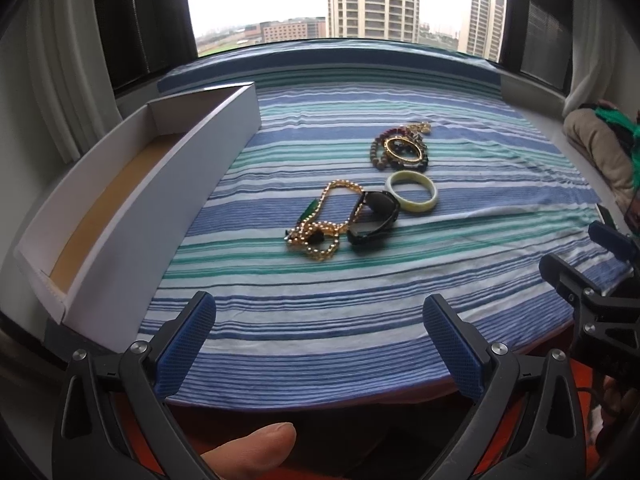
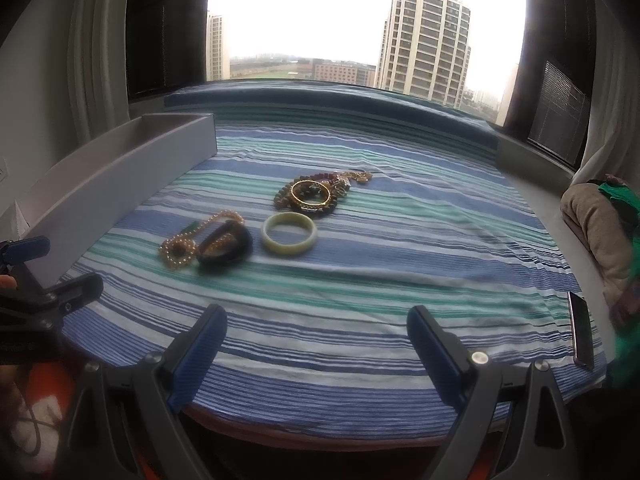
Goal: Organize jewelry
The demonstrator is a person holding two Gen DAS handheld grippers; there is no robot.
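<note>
Jewelry [image 1: 360, 200], all loose on the striped cloth [image 1: 320, 300], well ahead of both tools, in two little heaps. In the near heap: a gold bead chain [image 1: 320, 220] in a tangle, touching a black bangle [image 1: 374, 216], with a pale bangle [image 1: 412, 196] just beside it at 2 o'clock. In the far heap, at 12 o'clock from the pale bangle: a gold bangle [image 1: 402, 148] lying on top of brown and dark bead bracelets [image 1: 378, 152], all mixed up. At 10 o'clock from the near heap, a long white box [image 1: 132, 200] with its top off and a brown floor; nothing seen inside it in the left view. At 4 o'clock in the right view, a phone [image 2: 580, 328] near the edge of the cloth. Left gripper [image 1: 320, 344] spread wide, holding nothing, low at the near edge of the cloth. Right gripper [image 2: 316, 344] the same: spread wide, nothing between the blue pads [image 2: 200, 356], off at 3 o'clock from the left one. Looks like the very start of the job: no piece picked up yet, none in the box. Next, most likely, reach forward toward 12 o'clock for one piece. Easiest first pick, probably the pale bangle, lying flat and apart from the rest. Calls for coming down over its rim, one pad inside the ring and one outside, then a soft squeeze, then a carry over to the box at 10 o'clock. Worth taking care with the chain: floppy, knotted, and likely to drag the black bangle along.
</note>
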